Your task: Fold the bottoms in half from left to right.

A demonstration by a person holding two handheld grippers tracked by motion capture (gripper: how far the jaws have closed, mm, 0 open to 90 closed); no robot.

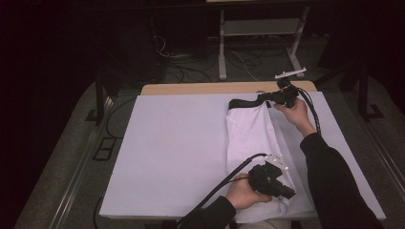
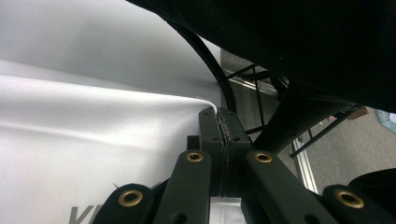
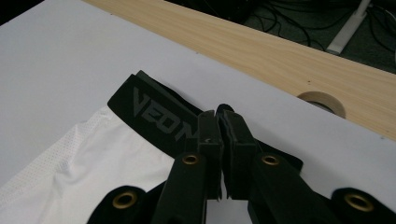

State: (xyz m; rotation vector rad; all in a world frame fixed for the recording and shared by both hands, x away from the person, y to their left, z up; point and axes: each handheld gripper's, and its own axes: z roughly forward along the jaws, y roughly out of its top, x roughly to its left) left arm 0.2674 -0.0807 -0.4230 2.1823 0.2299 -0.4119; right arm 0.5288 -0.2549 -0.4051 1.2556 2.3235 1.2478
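Two hand-held grippers pinching white shorts (image 1: 250, 136), left (image 1: 285, 193) hem, right (image 1: 270, 98) waistband (image 3: 159, 114), lengthwise away from person.

The shorts (image 1: 250, 136) are white cloth, fine mesh with tiny holes near the top, smooth lower down. Their waistband (image 3: 161, 114) is matt black woven elastic with dull grey lettering. The table cover (image 1: 176, 148) looks smooth, matt white. Beyond it the table edge (image 3: 280, 51) is pale wood grain. The gripper jaws are matt black plastic with brass-coloured rivets.
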